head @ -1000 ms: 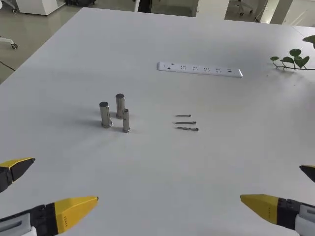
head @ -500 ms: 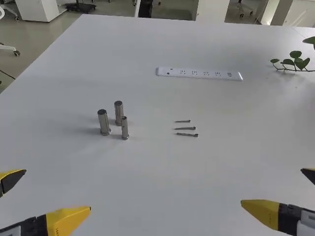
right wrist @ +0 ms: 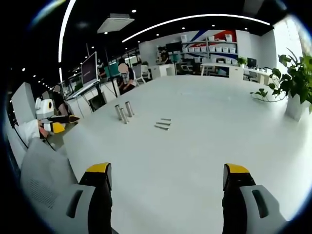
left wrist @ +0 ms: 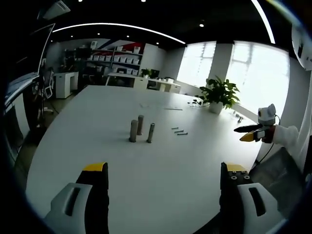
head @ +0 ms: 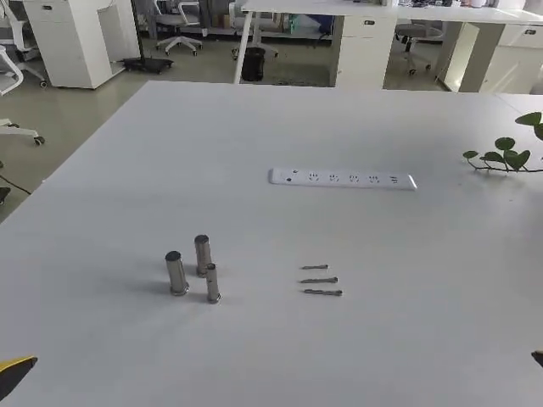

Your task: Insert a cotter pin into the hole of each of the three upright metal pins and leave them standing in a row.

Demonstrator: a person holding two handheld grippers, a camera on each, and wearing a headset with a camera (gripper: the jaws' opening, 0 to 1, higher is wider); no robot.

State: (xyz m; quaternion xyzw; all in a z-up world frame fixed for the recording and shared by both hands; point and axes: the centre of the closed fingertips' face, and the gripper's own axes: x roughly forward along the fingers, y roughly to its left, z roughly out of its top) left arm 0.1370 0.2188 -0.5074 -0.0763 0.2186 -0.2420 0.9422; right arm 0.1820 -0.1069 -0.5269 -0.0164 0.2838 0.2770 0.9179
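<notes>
Risk, at the cluster: the three short upright grey metal pins (head: pixel 202 254) stand bunched close together, not in a row. A finger closing on one would likely knock a neighbour over.
Risk, beside them: the three thin silver cotter pins (head: pixel 318 280) lie flat on the plain white surface (head: pixel 382 348), apart from the cluster. Pinched from above, one could skid or flip away.
Risk, at insertion: the holes are too small to see, so a misaligned push could topple a pin.
Pose, left: the yellow-tipped grey left gripper (left wrist: pixel 164 168) hangs at the near edge, aimed across at the cluster, its fingers (left wrist: pixel 95 168) spread wide and empty.
Pose, right: the matching right gripper (right wrist: pixel 167 168) mirrors it, well apart from the left, its fingers also wide and empty.
</notes>
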